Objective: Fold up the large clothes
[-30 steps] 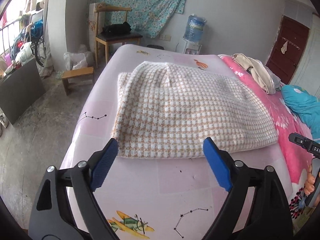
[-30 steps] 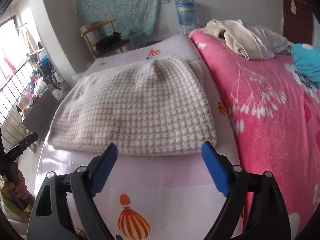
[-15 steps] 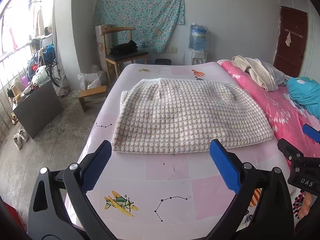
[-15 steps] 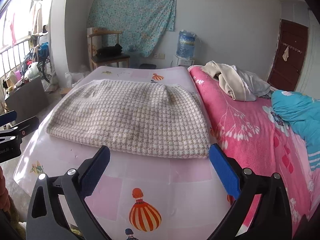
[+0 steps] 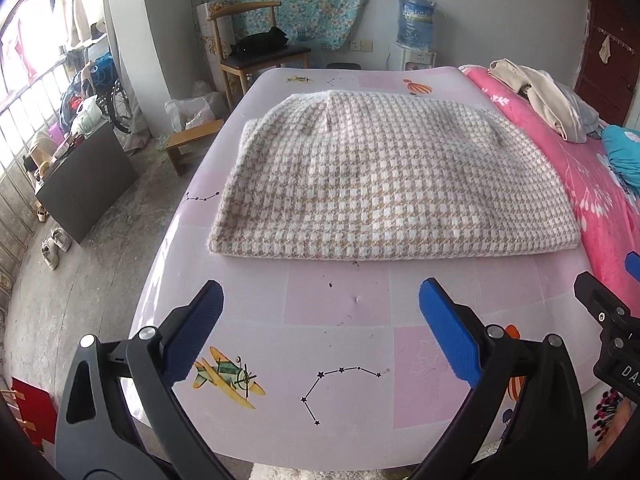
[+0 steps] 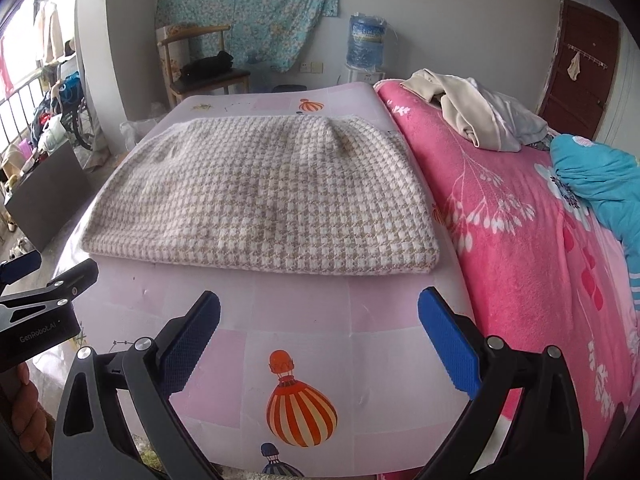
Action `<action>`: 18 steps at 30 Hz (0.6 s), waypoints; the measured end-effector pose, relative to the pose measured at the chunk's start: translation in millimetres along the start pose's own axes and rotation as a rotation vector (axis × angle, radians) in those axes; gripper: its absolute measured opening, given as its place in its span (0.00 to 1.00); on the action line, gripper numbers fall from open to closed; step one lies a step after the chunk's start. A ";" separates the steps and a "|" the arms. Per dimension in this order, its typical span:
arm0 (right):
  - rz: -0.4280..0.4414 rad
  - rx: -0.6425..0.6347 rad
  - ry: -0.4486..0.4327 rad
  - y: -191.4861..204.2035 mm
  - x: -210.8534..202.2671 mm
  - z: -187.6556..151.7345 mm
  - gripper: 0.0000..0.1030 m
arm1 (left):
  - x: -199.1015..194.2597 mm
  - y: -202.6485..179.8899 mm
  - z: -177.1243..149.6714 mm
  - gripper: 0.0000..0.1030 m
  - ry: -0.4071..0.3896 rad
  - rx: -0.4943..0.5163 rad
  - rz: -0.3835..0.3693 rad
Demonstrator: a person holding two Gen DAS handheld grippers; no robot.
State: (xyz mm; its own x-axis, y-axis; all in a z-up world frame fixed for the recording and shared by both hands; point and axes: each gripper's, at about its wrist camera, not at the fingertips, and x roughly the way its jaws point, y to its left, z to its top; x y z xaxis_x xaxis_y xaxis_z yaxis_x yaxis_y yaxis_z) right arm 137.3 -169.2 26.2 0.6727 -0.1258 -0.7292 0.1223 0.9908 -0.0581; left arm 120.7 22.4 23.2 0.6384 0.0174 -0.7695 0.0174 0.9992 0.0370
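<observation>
Concrete floor [image 5: 92, 280] at far left of the left wrist view, with a dark board [image 5: 86, 188] leaning near a railed window and a pair of shoes [image 5: 54, 242] beside it; small wooden stool [image 5: 192, 142] and a wooden chair [image 5: 256, 56] with a black bundle on its seat stand by the far wall, under a hung floral cloth [image 5: 288, 0]; water dispenser bottle [image 5: 416, 20] further right.

Pale pink sheet [image 5: 340, 344] printed with a plane, star lines and balloons covers the near part of the bed; folded houndstooth garment [image 5: 384, 176], cream and tan, lies flat on it, well apart from both grippers and touched by neither; its near edge runs straight across, its right edge just beside the pink floral blanket [image 6: 520, 240].

Left gripper [image 5: 320, 328] hovers over the bare sheet, blue pads [image 5: 192, 332] spread wide, nothing between them; right gripper [image 6: 318, 332] likewise over the sheet above the balloon print, pads wide apart, empty; each shows at the edge of the other's view.

On the blanket, further right: a heap of beige and grey clothes [image 6: 476, 120]; a turquoise cloth [image 6: 600, 184] at the edge; dark red door [image 6: 580, 68] behind.
</observation>
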 end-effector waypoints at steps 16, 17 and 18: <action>0.008 0.003 0.057 9.9 14.7 3.5 0.94 | 2.1 -5.8 2.5 0.92 0.025 0.001 -0.033; 0.006 0.002 0.058 9.8 14.9 3.8 0.94 | 2.6 -6.1 2.6 0.92 0.027 0.002 -0.032; 0.004 0.001 0.058 9.8 14.9 3.8 0.94 | 3.2 -6.0 2.6 0.92 0.029 0.002 -0.032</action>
State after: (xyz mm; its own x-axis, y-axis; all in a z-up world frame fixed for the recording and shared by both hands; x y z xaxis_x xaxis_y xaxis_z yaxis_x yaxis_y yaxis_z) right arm 151.3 -161.5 17.4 0.6297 -0.1188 -0.7677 0.1207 0.9912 -0.0543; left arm 124.7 16.3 22.1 0.6151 -0.0139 -0.7883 0.0390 0.9992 0.0128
